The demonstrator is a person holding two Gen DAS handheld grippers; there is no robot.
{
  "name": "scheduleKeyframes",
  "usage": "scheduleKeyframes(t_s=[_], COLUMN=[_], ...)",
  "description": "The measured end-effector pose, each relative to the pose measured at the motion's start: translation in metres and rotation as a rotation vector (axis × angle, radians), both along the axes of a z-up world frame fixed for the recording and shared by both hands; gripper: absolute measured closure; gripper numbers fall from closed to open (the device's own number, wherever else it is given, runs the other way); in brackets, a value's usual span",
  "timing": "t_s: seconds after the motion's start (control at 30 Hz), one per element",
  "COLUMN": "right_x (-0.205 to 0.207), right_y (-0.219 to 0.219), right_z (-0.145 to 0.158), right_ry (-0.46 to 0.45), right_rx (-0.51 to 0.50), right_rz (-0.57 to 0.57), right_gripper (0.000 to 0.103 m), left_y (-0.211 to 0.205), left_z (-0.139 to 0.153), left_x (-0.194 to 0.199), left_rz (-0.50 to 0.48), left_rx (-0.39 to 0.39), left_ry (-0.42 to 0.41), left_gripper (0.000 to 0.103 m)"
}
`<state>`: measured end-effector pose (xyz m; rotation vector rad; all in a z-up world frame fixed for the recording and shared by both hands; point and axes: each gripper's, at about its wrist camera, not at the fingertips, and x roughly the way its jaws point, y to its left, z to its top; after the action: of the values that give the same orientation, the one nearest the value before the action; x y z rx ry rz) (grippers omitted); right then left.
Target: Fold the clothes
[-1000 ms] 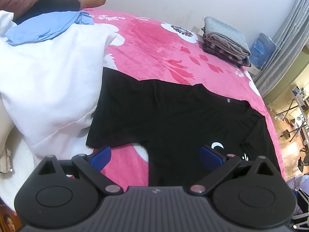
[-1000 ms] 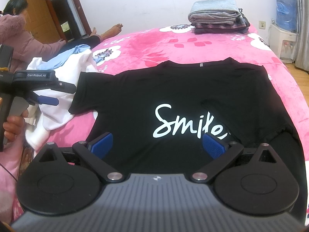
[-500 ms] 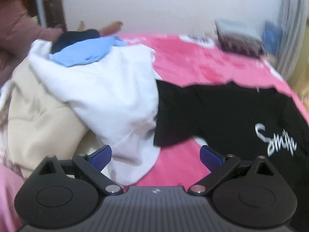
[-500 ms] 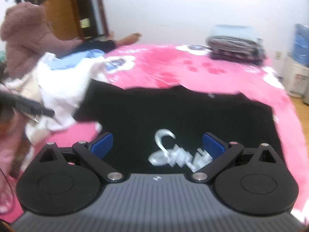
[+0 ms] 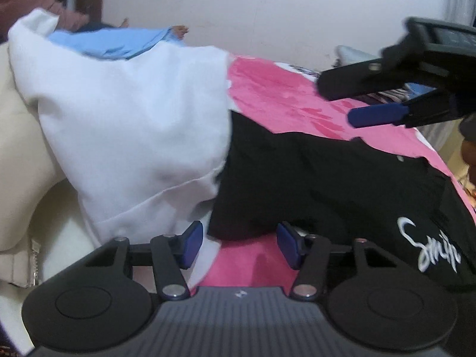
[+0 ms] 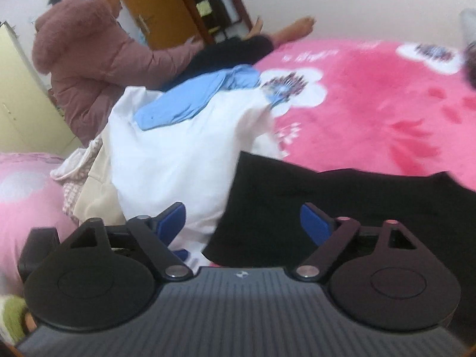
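Soft black T-shirt (image 5: 312, 178) flat on plush pink blanket (image 5: 279, 98); sleeve edge just beyond left gripper (image 5: 239, 245), between closing, parted pads. Right gripper (image 6: 242, 223) likewise narrowing, gripping nothing.

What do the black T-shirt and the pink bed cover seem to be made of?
Black T-shirt: probably thin matte cotton-like knit; it lies limp, with soft creases. Pink bed cover: likely plush fleece; its surface looks fuzzy and slightly shiny, though the picture is blurred.

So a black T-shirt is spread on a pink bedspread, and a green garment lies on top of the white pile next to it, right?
Not quite: the garment on top of the white pile is light blue, not green, as the right wrist view shows. The black T-shirt does lie on the pink bedspread.
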<state>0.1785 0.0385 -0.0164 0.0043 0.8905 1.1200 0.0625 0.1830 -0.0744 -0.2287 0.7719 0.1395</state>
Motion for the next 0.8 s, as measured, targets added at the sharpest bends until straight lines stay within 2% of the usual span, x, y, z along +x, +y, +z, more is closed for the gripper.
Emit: scheduleKeyframes(t_s=[0.07, 0.2, 0.33, 0.53, 0.73, 0.77, 0.8], right_x=[0.005, 0.023, 0.034, 0.036, 0.033, 0.034, 0.035], right_y=[0.018, 0.052, 0.072, 0.076, 0.089, 0.092, 0.093], right_z=[-0.01, -0.034, -0.054, -0.062, -0.066, -0.068, -0.071], right_ry=[0.022, 0.076, 0.113, 0.123, 0.066, 0.069, 0.074], right_rx=[-0.006, -0.02, -0.035, -0.019, -0.064, -0.071, -0.075], right_rz=[0.007, -0.005, -0.007, 0.018, 0.096, 0.107, 0.112], right_gripper=[0.024, 0.033, 0.042, 0.048, 0.054, 0.06, 0.072], left_y=[0.003, 0.005, 0.004, -0.01, -0.036, -0.041, -0.044], left_z=[-0.007, -0.018, -0.021, -0.007, 0.015, 0.018, 0.02], left_x=[0.007, 0.016, 0.019, 0.008, 0.002, 0.001, 0.001], left_rz=[0.004, 0.028, 0.032, 0.014, -0.062, -0.077, -0.086], left_rx=[-0.009, 0.014, 0.03, 0.076, 0.168, 0.182, 0.187], left_ry=[0.019, 0.058, 0.053, -0.023, -0.122, -0.136, -0.145], left_gripper=[0.054, 0.082, 0.093, 0.097, 0.097, 0.097, 0.097])
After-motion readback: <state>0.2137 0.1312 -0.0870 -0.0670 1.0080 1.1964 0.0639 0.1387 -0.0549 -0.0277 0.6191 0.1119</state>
